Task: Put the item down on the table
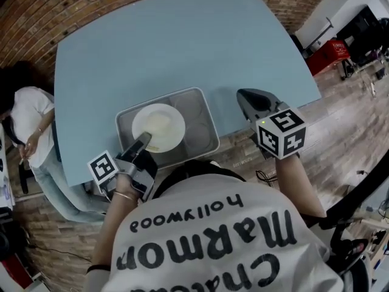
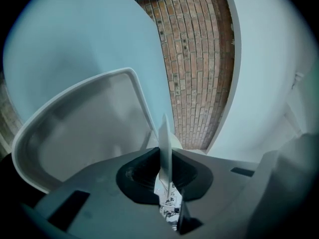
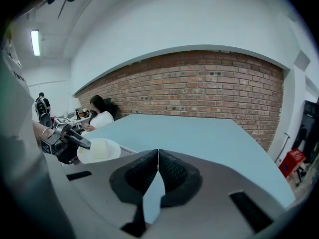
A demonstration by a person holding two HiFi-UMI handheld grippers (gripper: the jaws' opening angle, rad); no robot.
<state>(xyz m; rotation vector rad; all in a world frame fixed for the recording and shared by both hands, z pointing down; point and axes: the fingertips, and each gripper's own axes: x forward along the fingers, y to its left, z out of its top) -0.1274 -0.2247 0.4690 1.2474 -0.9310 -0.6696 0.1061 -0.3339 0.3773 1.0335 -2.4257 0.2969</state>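
White round plate [image 1: 161,125] is pinched at its 7 o'clock rim by the left tool [image 1: 143,140], whose jaws are clenched on the thin edge; from that tool's own camera the plate shows edge-on between the dark pads. It hangs over the 9 o'clock half of a grey rectangular plastic tray [image 1: 210,121], so it is not on the table surface. Whether its underside touches the tray floor I cannot tell. The tray lies at the 6 o'clock edge of the pale blue table [image 1: 182,41], just in front of the person holding the tools. The right tool [image 1: 244,97] hovers at 3 o'clock of the tray, near the table's edge and apart from tray and plate; its jaws are pressed together with nothing between them. At 9 o'clock of the table sits another person in a white top [image 1: 27,120], beside the brick wall [image 1: 91,5].
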